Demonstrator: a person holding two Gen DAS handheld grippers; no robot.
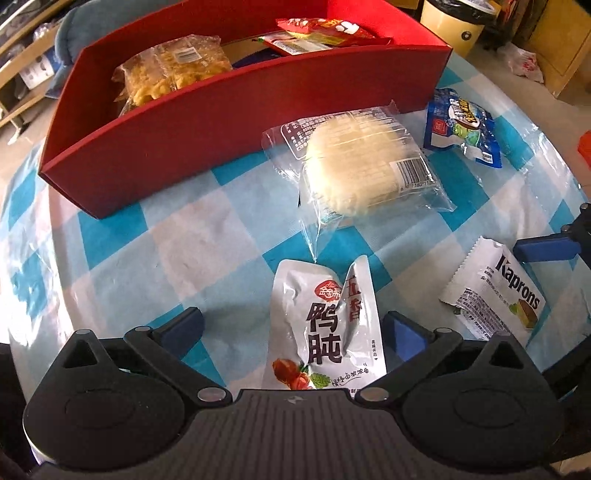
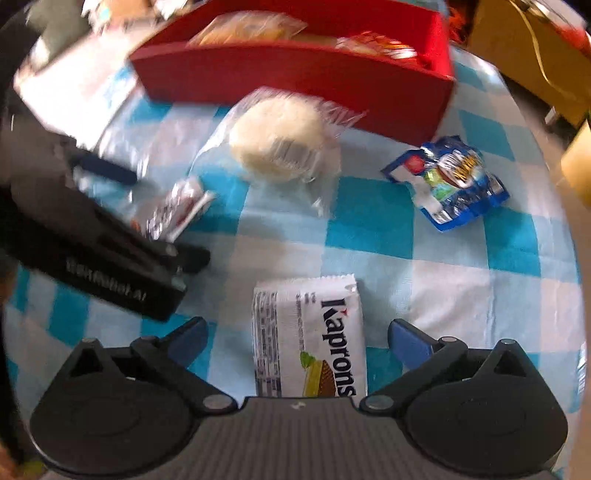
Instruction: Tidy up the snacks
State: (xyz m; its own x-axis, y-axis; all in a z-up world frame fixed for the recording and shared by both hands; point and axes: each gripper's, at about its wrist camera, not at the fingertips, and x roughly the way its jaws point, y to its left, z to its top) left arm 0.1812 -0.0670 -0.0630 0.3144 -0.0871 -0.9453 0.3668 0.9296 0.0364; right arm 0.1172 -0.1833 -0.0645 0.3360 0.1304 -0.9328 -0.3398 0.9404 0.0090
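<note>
Blue-and-white checked cloth under clear plastic covers the desk, with cluttered shelving seen dimly beyond. A red box lies toward twelve o'clock; a clear bag of yellow crisps and red packets are already inside it. Just below the box, a pale round cake in clear wrap is seen, and a blue pouch at two o'clock.

The left gripper is spread wide around a silver pouch printed 鸭肫 and 五香, without touching it. The right gripper is likewise spread around a white wafer pack marked "Kaprons", pads clear of it.

Both packs appear about to be picked up. Each gripper should be lowered until the pads flank the pack's body, not its crimped ends, then closed gently, since the wafers could be crushed. On the left tool, blurred lettering cannot be read with certainty.
</note>
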